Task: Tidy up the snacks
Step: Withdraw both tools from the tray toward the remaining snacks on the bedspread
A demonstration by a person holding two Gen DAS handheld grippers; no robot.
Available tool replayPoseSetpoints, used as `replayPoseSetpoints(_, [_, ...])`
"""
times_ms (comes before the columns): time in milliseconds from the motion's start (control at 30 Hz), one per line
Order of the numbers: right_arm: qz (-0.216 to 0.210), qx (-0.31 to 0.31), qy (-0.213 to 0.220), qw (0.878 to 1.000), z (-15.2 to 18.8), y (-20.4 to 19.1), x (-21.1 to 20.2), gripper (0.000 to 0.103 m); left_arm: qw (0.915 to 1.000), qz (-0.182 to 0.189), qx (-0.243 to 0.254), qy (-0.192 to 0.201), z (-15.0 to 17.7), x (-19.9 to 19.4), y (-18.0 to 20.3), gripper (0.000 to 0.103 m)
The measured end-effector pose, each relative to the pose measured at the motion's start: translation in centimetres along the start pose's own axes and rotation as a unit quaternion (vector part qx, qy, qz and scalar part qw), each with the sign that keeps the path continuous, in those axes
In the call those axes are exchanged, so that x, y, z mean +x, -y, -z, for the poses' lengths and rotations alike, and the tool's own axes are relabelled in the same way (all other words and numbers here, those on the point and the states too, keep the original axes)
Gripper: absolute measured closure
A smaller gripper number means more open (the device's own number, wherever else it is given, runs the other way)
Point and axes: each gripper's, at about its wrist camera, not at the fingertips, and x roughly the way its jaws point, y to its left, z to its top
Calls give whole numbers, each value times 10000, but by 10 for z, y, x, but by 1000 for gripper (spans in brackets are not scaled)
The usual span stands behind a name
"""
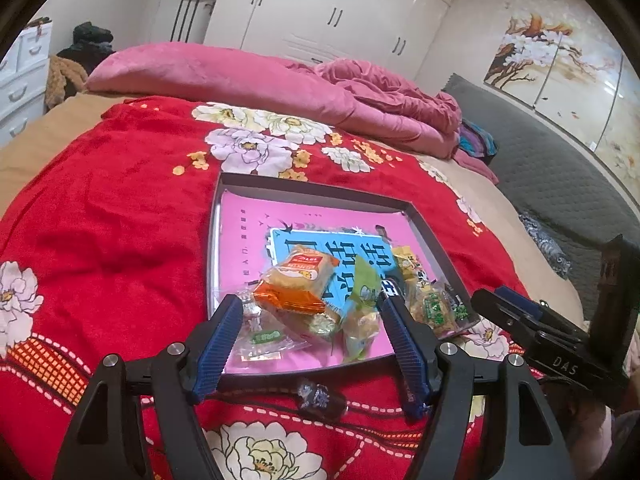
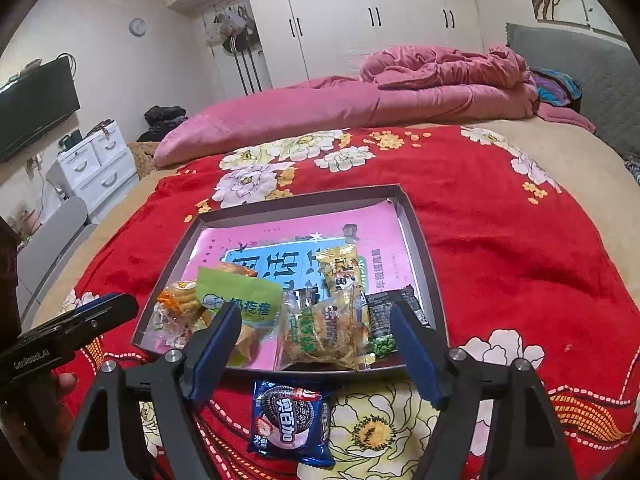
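A shallow dark box [image 1: 432, 236] [image 2: 420, 248] with a pink book inside lies on the red flowered blanket. Several snack packets lie in its near end: an orange-and-white cracker pack [image 1: 296, 284], a green pack [image 2: 240, 300], a yellow-green noodle snack [image 2: 324, 332] and a black-and-green pea pack [image 2: 382, 328]. A blue Oreo packet [image 2: 290, 420] lies on the blanket outside the box, just in front of it; in the left wrist view it is a dark blur [image 1: 320, 398]. My left gripper [image 1: 312, 308] is open and empty above the box's near edge. My right gripper [image 2: 316, 316] is open and empty above the Oreo packet.
A pink quilt [image 2: 360, 100] is heaped at the far side of the bed. A grey headboard [image 1: 560, 168] is to the right. White drawers [image 2: 96, 164] and a TV [image 2: 36, 108] stand at the left. The other gripper shows at each view's edge.
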Motion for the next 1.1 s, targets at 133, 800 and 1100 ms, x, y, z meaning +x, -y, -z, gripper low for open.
replayPoseSetpoints(133, [-36,10,23,10000,0,-2,-4,24,10000,-40,-2,-10,3,-4,-1,29])
replayPoseSetpoints(800, [-156,125,249,9995,6,5,-33,18,9995,1,-99,-305,21,-11,5,28])
replayPoseSetpoints(1100, [111,153,263,9995,14,13,-43,17,9993,-116,-70,-340,32,-17,12,28])
